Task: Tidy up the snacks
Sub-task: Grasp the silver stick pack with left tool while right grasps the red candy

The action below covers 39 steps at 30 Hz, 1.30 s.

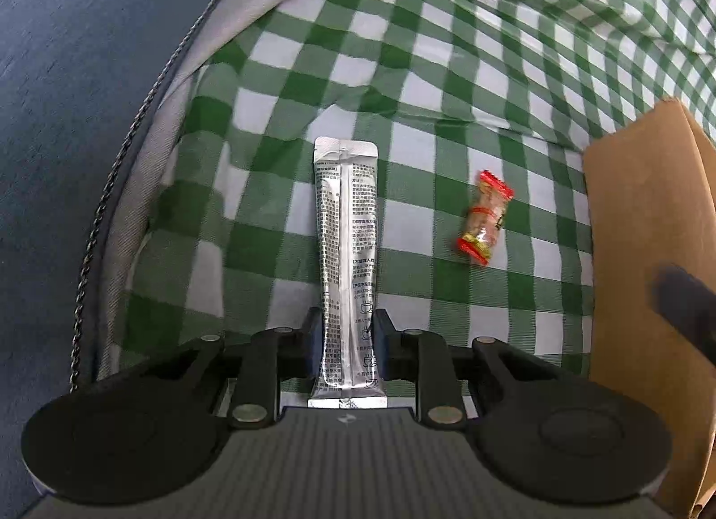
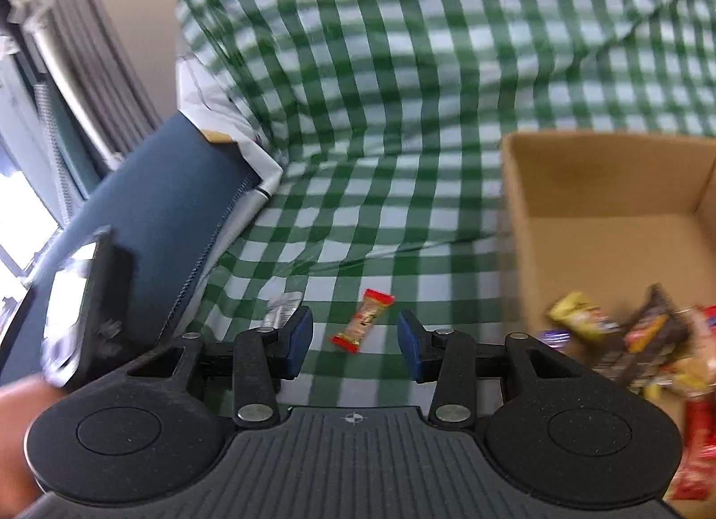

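— Left tool (image 1: 344, 340): what's it doing?

— Pinching a silver sachet (image 1: 347, 259). Both blue pads press its sides near the lower end, and the sachet runs straight out ahead, over the green-checked cloth (image 1: 277, 187).

— And the right tool (image 2: 355, 337)?

— Spread, with nothing between the pads. A red-ended candy (image 2: 361, 322) lies on the cloth in the gap ahead of them, touching neither.

— Is that the same candy the left camera sees?

— It looks so: from there the candy (image 1: 484, 219) sits on the cloth to the right of the sachet, apart from it, between the sachet and the cardboard box (image 1: 644, 250).

— What's in the box?

— From the right camera the box (image 2: 581, 178) is open-topped, standing on the cloth at the right. A heap of snacks (image 2: 635, 340) lies in its near part: yellow, dark and red wrappers, too blurred to read.

— Anything else?

— A blue surface (image 2: 170, 205) beyond the cloth's left edge, and a blurred dark device (image 2: 85, 304) at the left of the right camera's view; I can't tell what it is.
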Tool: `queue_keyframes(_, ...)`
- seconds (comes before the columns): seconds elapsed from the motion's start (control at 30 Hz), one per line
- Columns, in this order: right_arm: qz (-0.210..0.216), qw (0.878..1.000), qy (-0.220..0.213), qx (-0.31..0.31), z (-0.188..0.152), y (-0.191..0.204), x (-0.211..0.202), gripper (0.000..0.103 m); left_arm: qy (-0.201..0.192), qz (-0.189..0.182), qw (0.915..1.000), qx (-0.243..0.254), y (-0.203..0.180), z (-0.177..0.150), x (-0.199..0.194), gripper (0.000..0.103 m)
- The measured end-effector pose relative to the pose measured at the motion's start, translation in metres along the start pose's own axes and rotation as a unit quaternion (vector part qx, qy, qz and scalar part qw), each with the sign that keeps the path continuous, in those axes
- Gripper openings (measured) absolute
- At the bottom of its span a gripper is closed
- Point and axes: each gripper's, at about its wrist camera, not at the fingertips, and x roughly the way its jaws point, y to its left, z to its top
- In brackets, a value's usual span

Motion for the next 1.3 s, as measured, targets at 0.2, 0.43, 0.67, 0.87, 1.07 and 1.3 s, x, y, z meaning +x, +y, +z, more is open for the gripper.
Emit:
queue_keyframes(0.2, -0.035, 0.998, 0.046, 0.039, 0.000, 0.013, 0.071, 0.045, 0.007, -0.004, 0.9999, -0.012, 0.002, 0.001, 0.001, 0.026)
queue_keyframes(0.43, -0.066, 0.992, 0.087, 0.063, 0.002, 0.003, 0.132, 0.044, 0.012, -0.018, 0.9995, -0.022, 0.007, 0.002, 0.001, 0.028)
queue_keyframes(0.67, -0.082, 0.990, 0.104, 0.039, -0.001, 0.005, 0.147, 0.020, 0.006, -0.014, 0.9996, -0.024, 0.004, 0.004, 0.001, 0.029)
queue_keyframes(0.87, -0.078, 0.992, 0.095, 0.035, -0.004, -0.008, 0.121, 0.018, -0.002, -0.001, 1.0000, -0.008, -0.001, 0.004, 0.001, 0.029)
queue_keyframes(1.07, -0.042, 0.993, 0.107, 0.007, -0.022, -0.006, 0.068, 0.018, -0.009, 0.004, 1.0000, 0.000, -0.005, 0.005, 0.002, 0.034)
queue_keyframes(1.3, 0.014, 0.989, 0.122, -0.082, -0.059, -0.003, -0.001, 0.018, -0.021, 0.010, 0.9996, 0.013, -0.008, 0.005, -0.003, 0.034)
